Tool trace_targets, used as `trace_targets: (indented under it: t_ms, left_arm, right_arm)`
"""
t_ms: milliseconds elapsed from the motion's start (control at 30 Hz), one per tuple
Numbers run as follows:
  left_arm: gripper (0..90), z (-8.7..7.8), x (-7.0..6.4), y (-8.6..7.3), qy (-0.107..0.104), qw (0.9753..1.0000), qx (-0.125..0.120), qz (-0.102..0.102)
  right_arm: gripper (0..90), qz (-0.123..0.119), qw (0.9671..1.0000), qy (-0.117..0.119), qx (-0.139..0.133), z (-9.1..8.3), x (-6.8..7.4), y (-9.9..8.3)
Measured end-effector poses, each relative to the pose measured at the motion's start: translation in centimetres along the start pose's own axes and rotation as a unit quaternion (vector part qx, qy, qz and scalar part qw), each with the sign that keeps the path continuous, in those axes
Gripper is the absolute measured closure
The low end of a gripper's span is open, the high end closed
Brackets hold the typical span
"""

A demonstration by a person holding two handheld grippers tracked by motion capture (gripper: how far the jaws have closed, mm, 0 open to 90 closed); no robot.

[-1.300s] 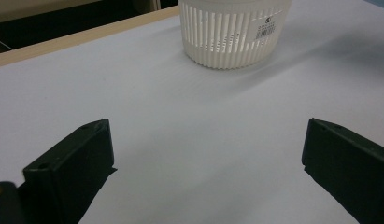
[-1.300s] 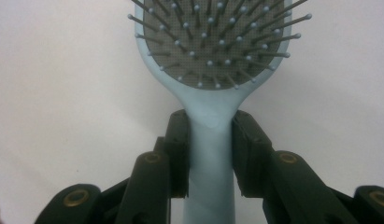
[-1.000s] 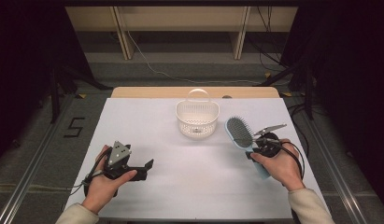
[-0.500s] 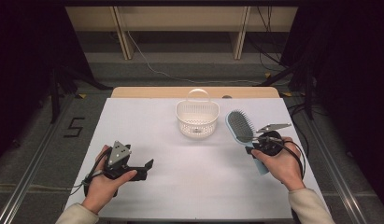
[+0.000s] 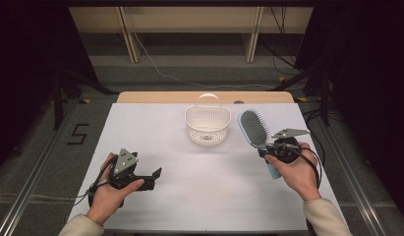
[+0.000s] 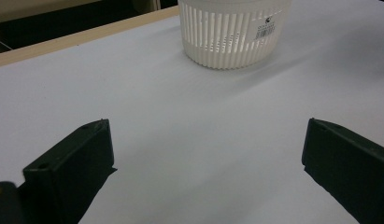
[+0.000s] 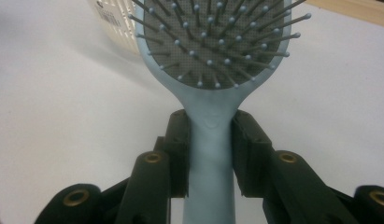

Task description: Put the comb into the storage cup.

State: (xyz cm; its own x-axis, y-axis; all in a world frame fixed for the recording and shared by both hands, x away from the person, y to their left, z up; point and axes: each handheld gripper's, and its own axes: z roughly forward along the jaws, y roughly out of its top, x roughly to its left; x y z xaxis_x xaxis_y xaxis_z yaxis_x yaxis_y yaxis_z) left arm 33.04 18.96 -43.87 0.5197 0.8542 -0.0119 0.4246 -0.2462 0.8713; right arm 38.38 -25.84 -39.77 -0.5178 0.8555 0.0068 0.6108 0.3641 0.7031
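my right gripper (image 5: 264, 151) squeezes the handle of the blue hairbrush (image 5: 255, 129), bristles up, just beside the white basket (image 5: 207, 124) on the table (image 5: 214, 196). my left gripper (image 5: 153, 178) sits wide apart, holding nothing, well away from the basket.

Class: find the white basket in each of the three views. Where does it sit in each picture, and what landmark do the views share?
High view: basket at centre, far part of the table.
Left gripper view: top, right of centre, beyond the open left tongs.
Right gripper view: top left corner, behind the brush.
Shared landmark: the table's wooden far edge.
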Motion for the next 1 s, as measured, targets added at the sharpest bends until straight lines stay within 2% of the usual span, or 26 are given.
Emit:
trace_targets:
  t_ms: [1000]
  left_arm:
    - [1.7, 0.01, -0.02, 0.01, -0.001, 1.0, 0.0, 0.001]
  right_arm:
    - [70.2, -0.008, 0.9975, -0.001, -0.07, -0.36, 0.4, 0.37]
